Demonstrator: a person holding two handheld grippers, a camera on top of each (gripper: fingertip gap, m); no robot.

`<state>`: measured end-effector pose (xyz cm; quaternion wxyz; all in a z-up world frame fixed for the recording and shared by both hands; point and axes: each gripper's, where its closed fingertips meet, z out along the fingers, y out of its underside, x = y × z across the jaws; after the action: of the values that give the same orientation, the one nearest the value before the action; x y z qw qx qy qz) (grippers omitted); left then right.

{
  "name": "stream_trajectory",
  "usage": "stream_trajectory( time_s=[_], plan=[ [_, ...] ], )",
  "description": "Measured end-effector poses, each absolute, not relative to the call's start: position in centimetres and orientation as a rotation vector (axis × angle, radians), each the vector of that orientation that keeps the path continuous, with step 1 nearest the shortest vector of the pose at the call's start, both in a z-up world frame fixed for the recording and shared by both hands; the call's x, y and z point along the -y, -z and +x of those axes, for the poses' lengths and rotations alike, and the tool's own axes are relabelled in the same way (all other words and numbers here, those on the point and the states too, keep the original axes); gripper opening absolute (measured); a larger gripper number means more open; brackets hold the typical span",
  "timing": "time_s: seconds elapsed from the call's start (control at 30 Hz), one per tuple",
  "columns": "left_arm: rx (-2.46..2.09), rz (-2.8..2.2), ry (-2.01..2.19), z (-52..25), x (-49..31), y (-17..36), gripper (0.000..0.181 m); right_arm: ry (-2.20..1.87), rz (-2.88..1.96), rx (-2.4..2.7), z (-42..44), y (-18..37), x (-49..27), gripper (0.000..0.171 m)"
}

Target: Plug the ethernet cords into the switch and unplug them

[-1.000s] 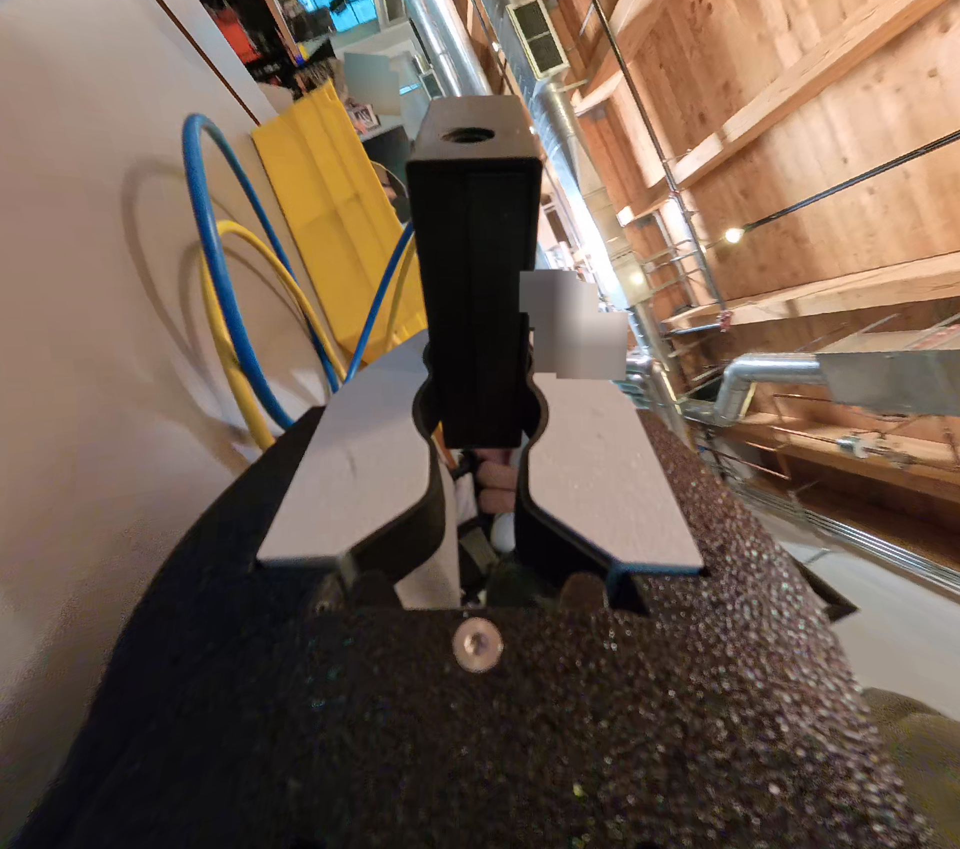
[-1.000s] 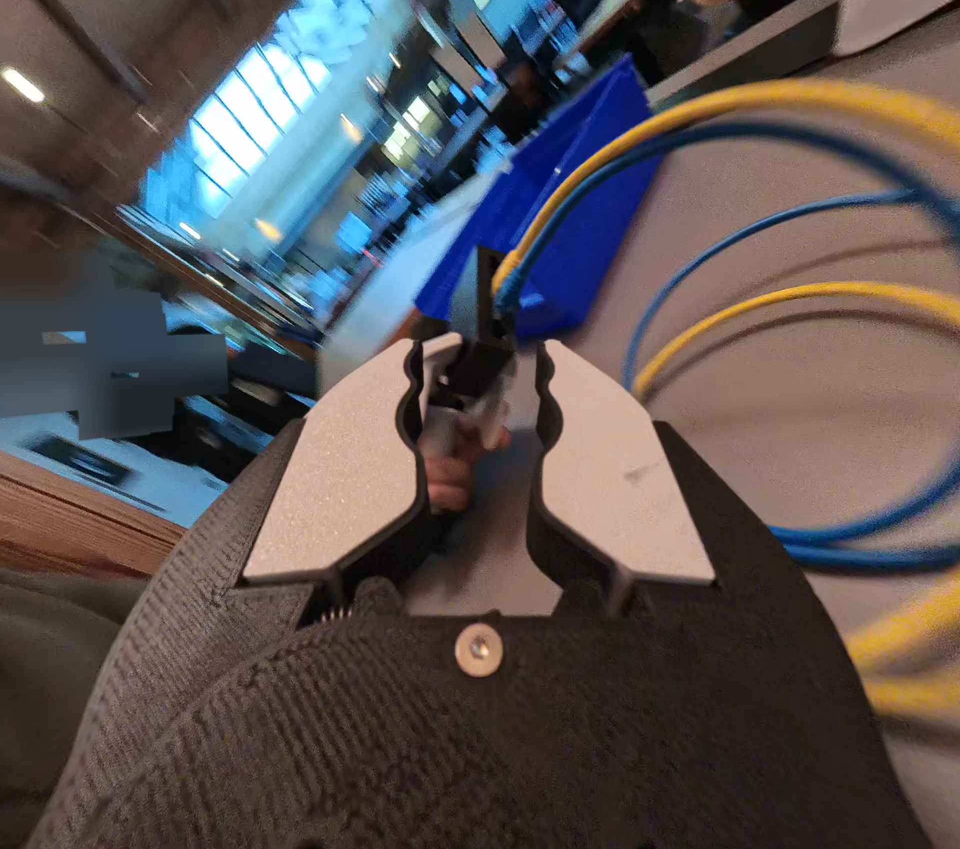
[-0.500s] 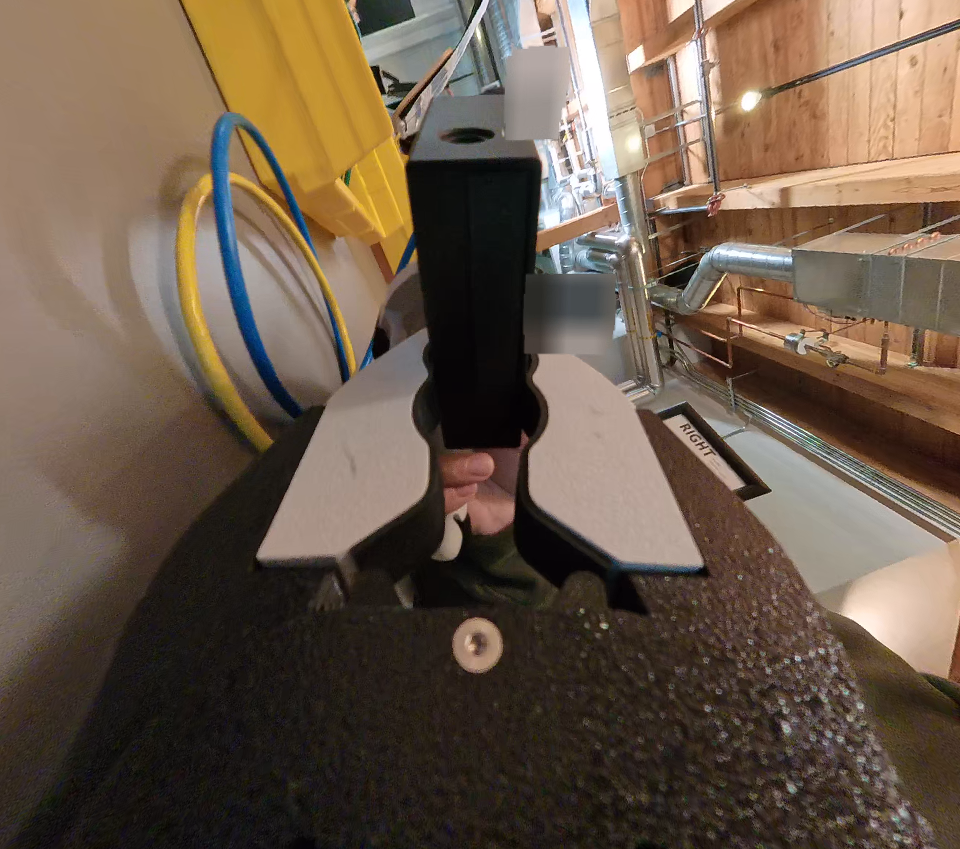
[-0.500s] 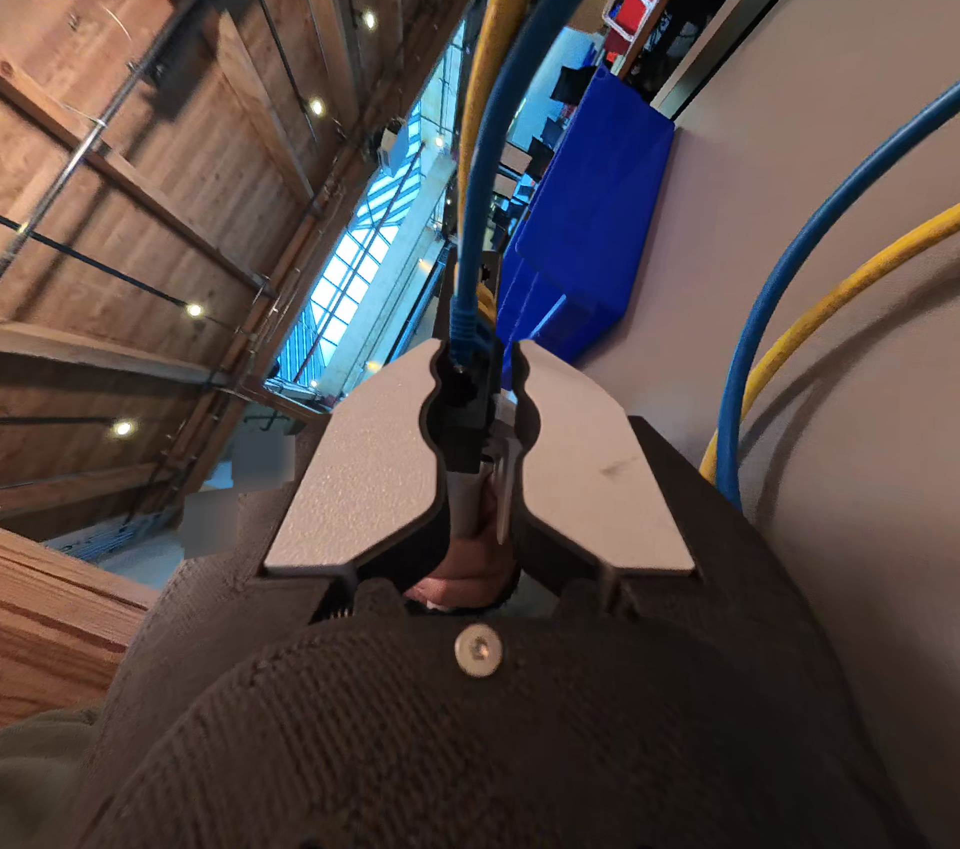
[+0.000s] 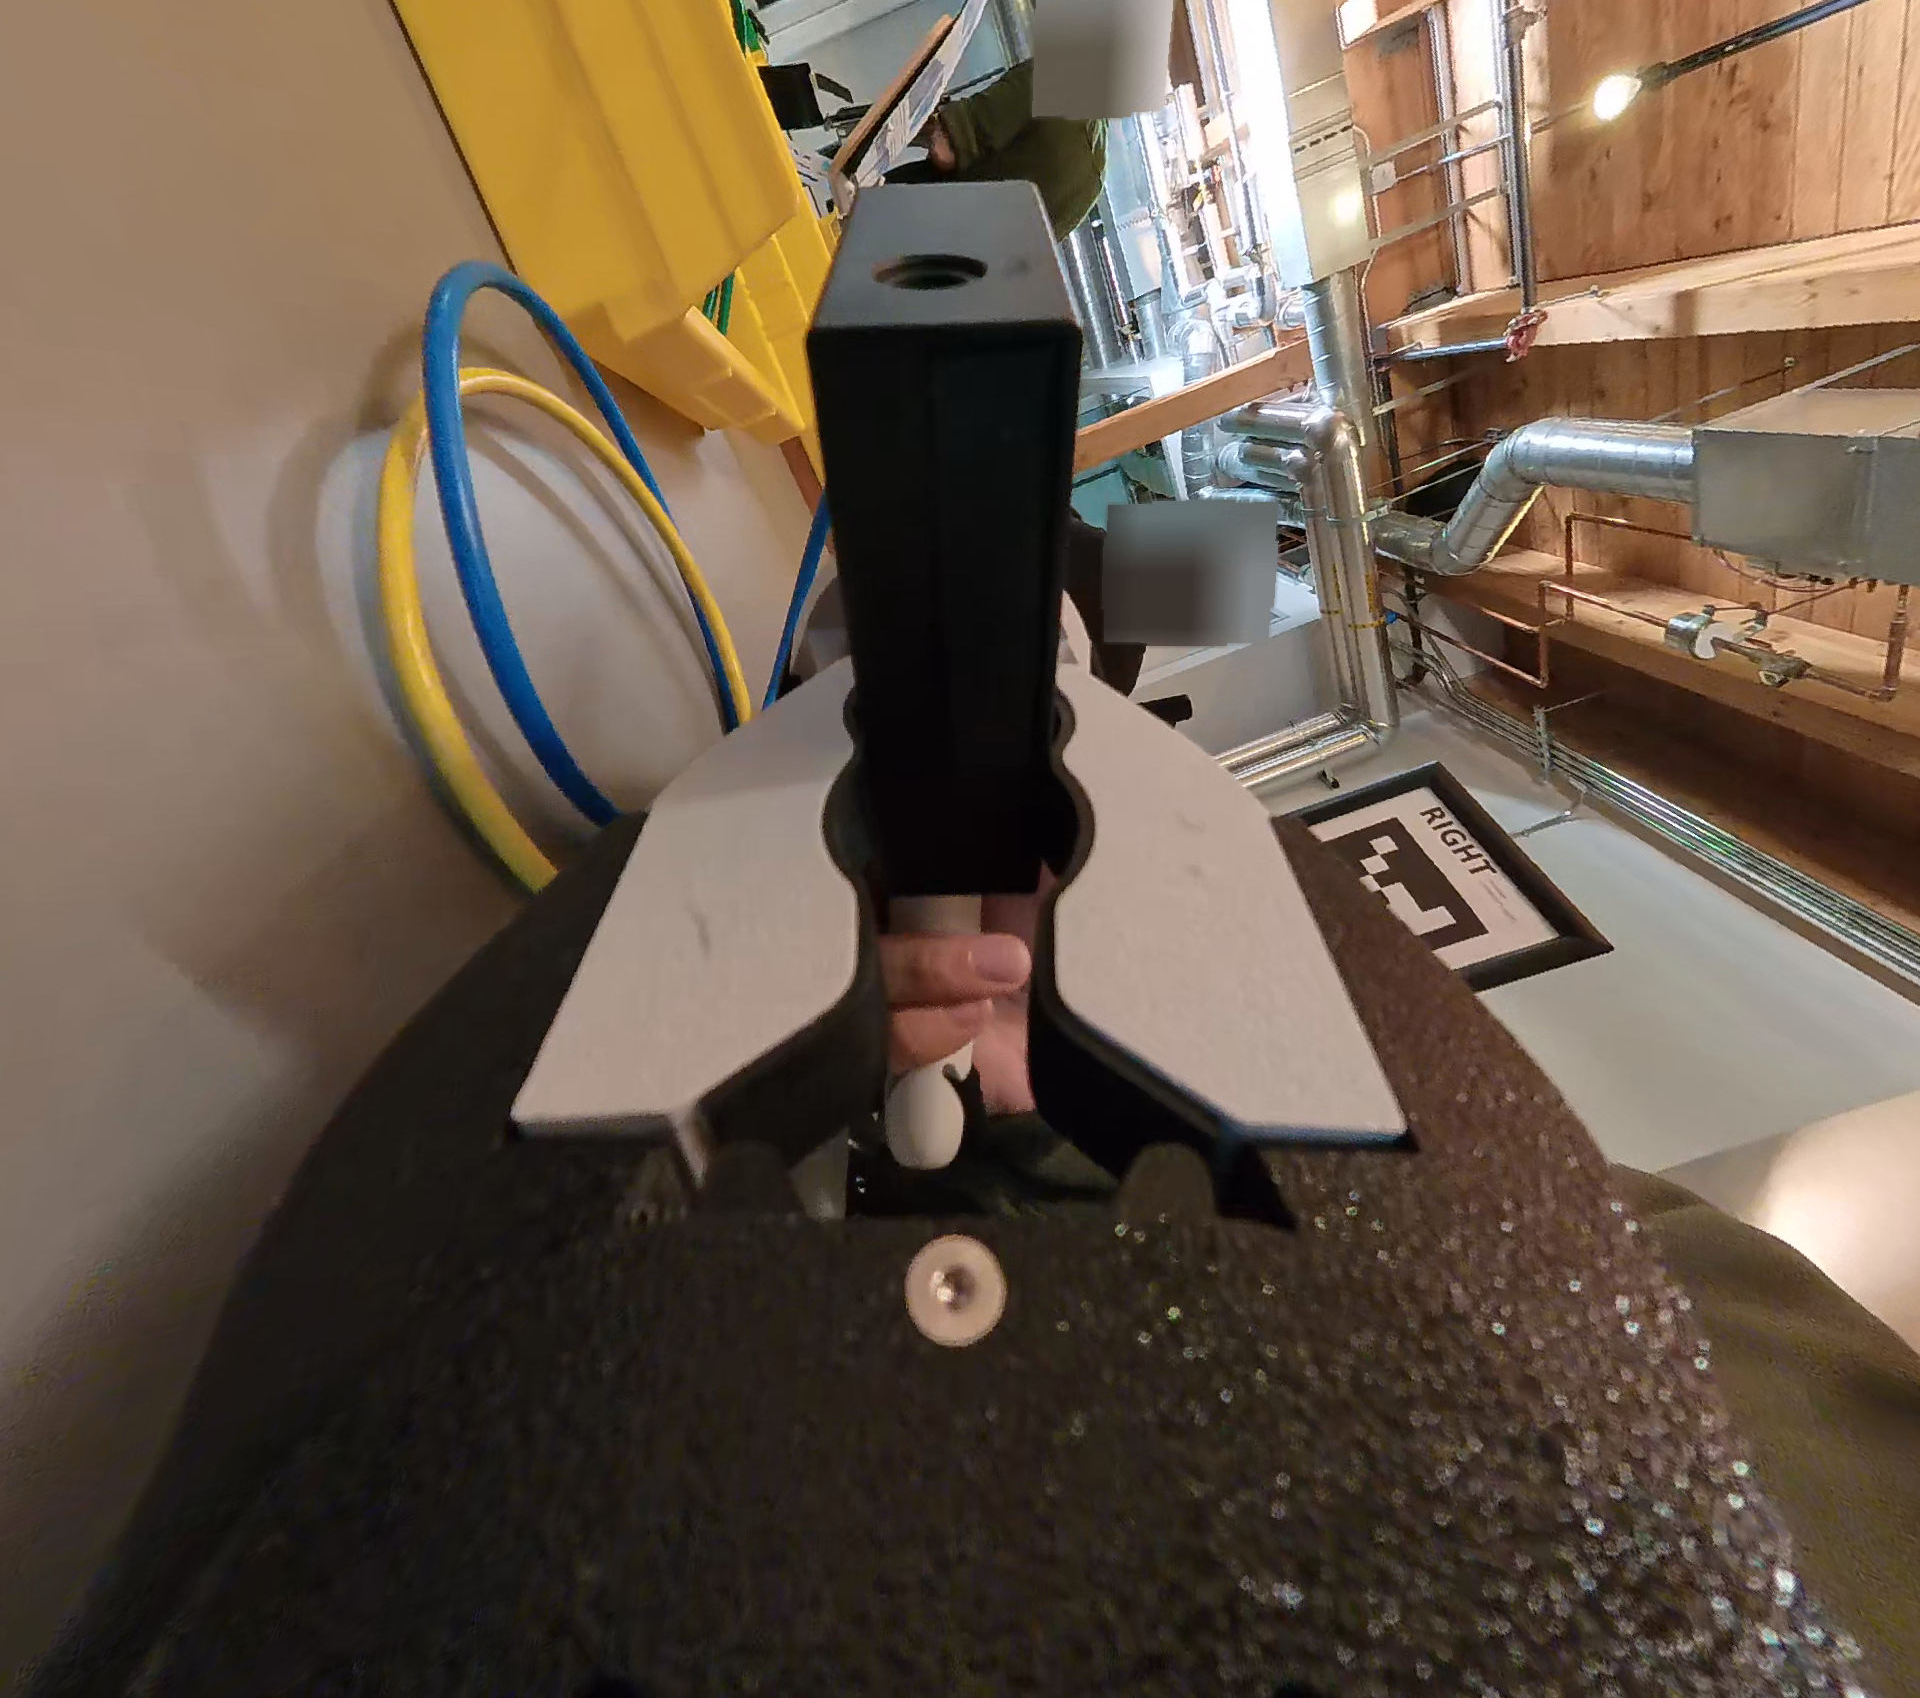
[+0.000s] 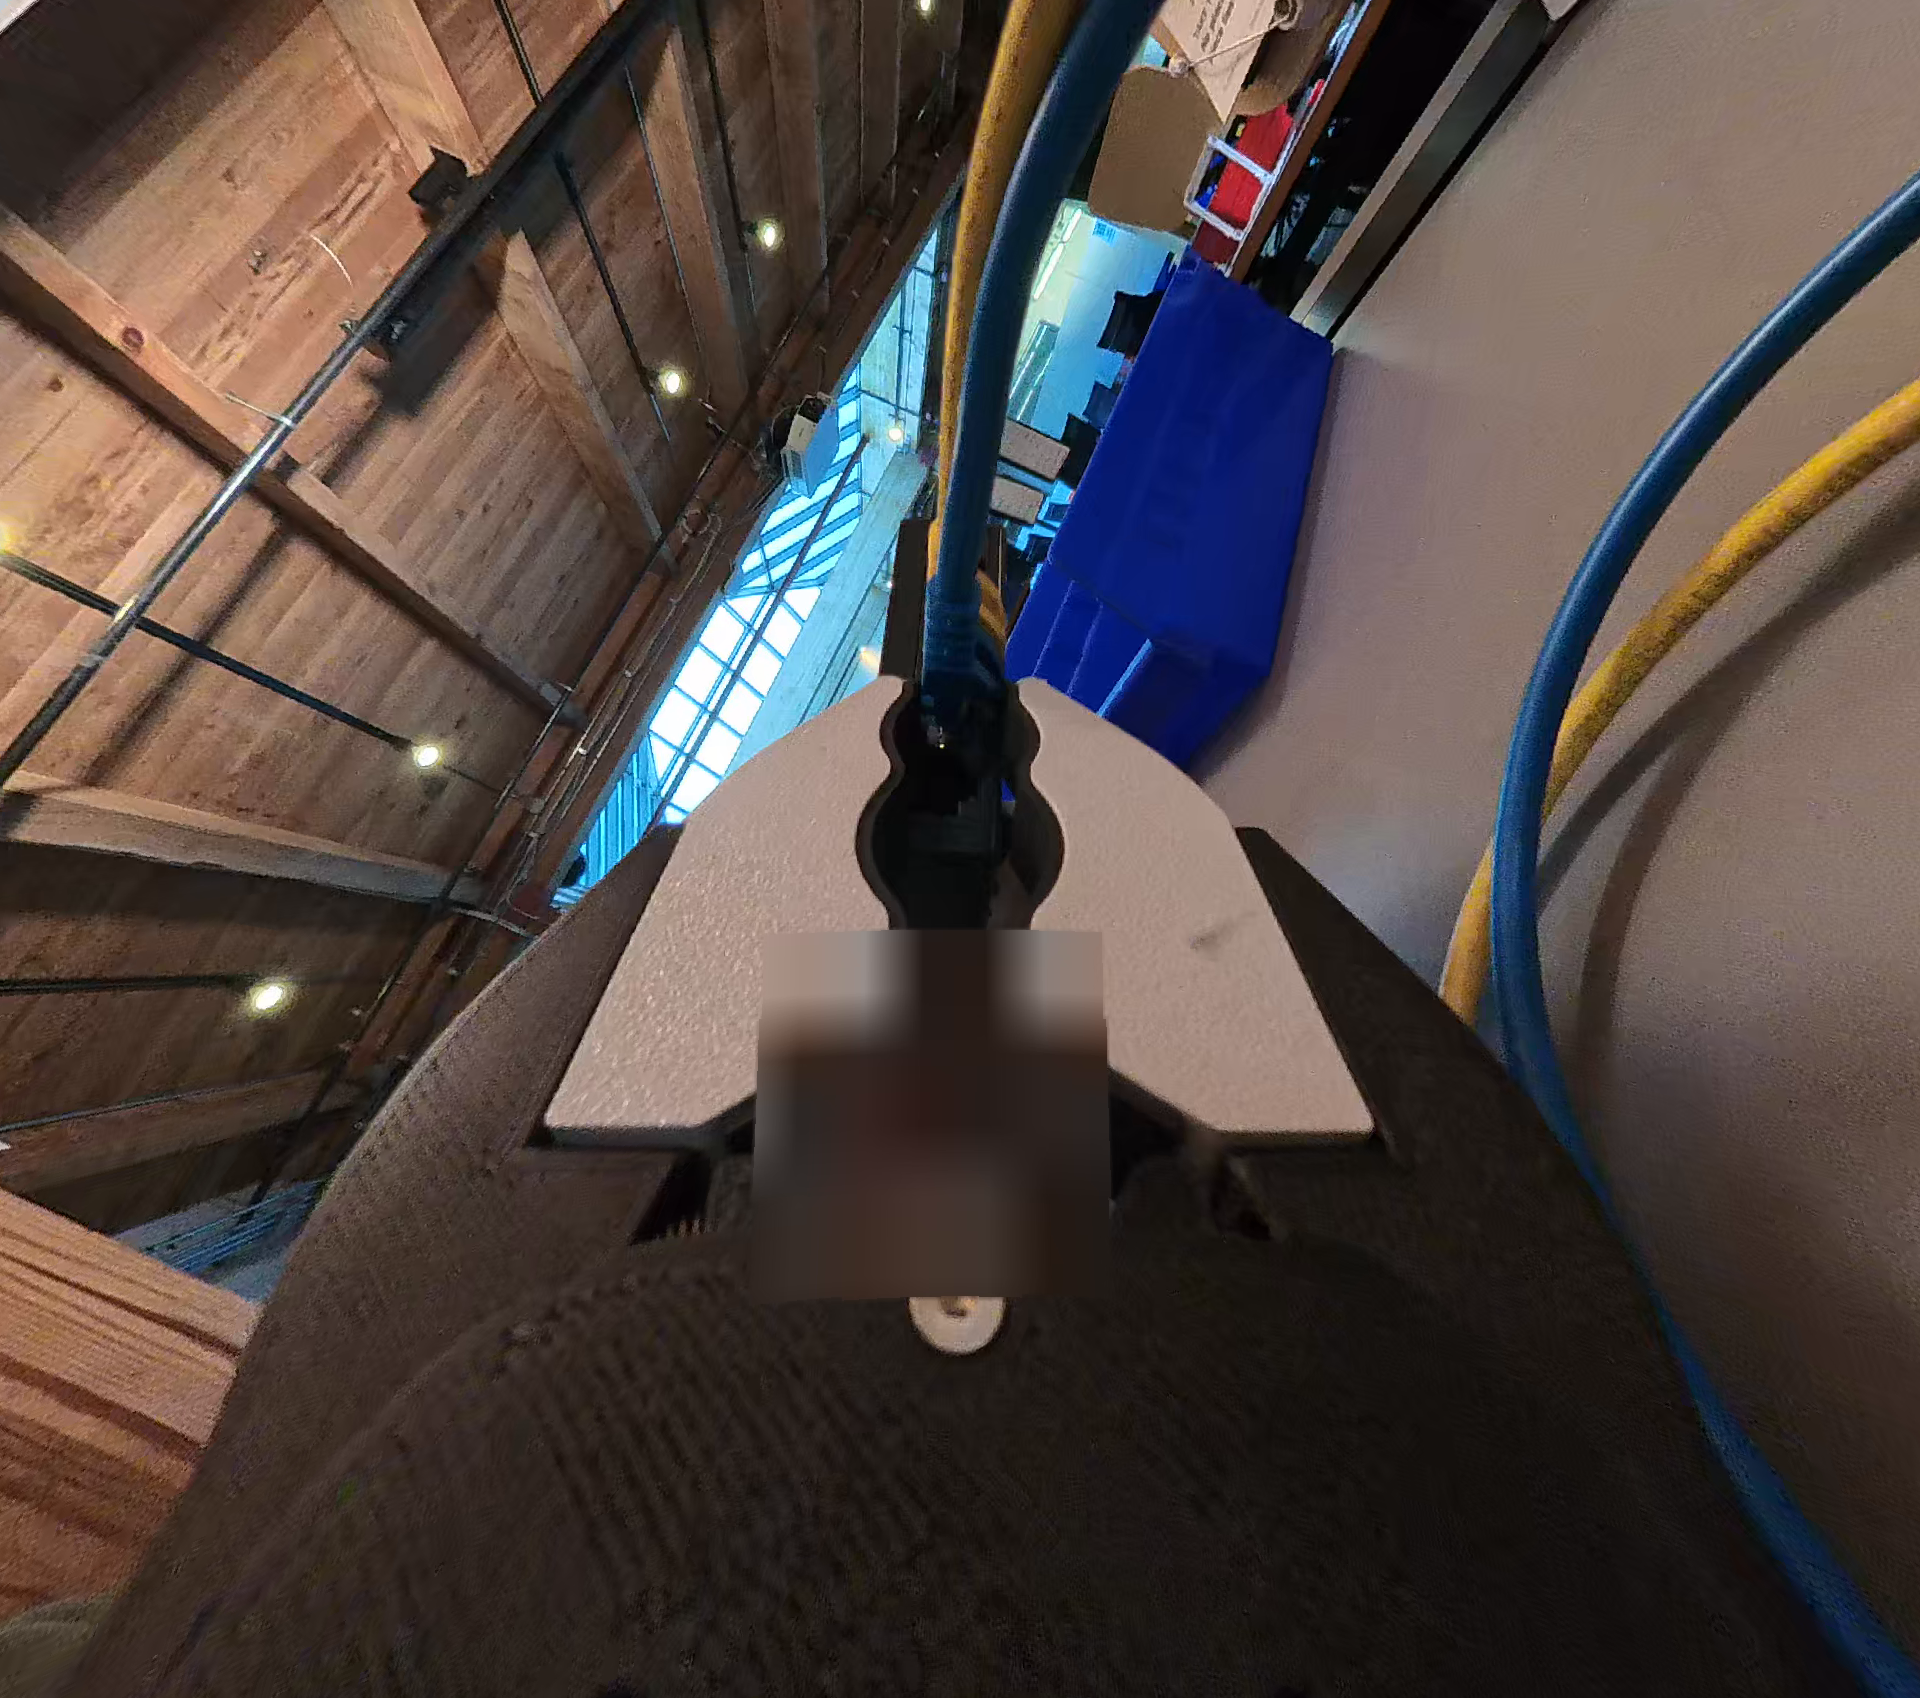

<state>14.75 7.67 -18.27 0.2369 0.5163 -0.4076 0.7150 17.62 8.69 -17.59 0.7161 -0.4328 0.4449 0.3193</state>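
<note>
Black and boxy, the switch (image 5: 951, 568) stands clamped end-on in the left claw (image 5: 954, 775), whose pale fingers (image 5: 727, 952) close tightly on its lower end, with the small round socket on its top face turned away from the camera. A second ago this view held the same grip but looked at a different stretch of room; since then the whole rig has swung, so that the yellow bin (image 5: 582, 90) now fills the upper left and the loops of blue cord (image 5: 468, 526) and yellow cord (image 5: 400, 568) lie against the pale surface (image 5: 156, 505) beside it. The bigger change is on the right: a second ago the right claw (image 6: 951, 775) stood apart, short of the switch; now its fingers (image 6: 748, 952) are drawn narrow around the dark body and the blue plug boot (image 6: 951, 625), pinching there, though I cannot tell whether the grip is on the plug, the housing or both. Both cords rise from the switch's port side, the blue one in front and the yellow one (image 6: 997, 142) behind, so they look seated. A blue bin (image 6: 1174, 526) sits beyond on the surface. By my reading, the right side has just taken hold for a pull, and the unplugging step is about to start.
</note>
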Motion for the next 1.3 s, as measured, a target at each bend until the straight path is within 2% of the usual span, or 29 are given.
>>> stream_trajectory(
  time_s=[0.53,1.1,1.3],
  plan=[
    [1.144,1.451,-1.981,15.1,-8.0,18.9,0.027,-0.658,-1.038,-0.985,17.8,18.3,-9.0,0.014],
    [0.869,1.365,-2.084,15.9,-7.9,18.5,0.028,-0.511,-1.224,-0.874,18.5,18.0,-9.2,0.014],
    [0.970,1.370,-2.138,16.0,-7.8,18.7,0.027,-0.518,-1.259,-0.832,18.4,18.0,-9.2,0.014]
  ],
)
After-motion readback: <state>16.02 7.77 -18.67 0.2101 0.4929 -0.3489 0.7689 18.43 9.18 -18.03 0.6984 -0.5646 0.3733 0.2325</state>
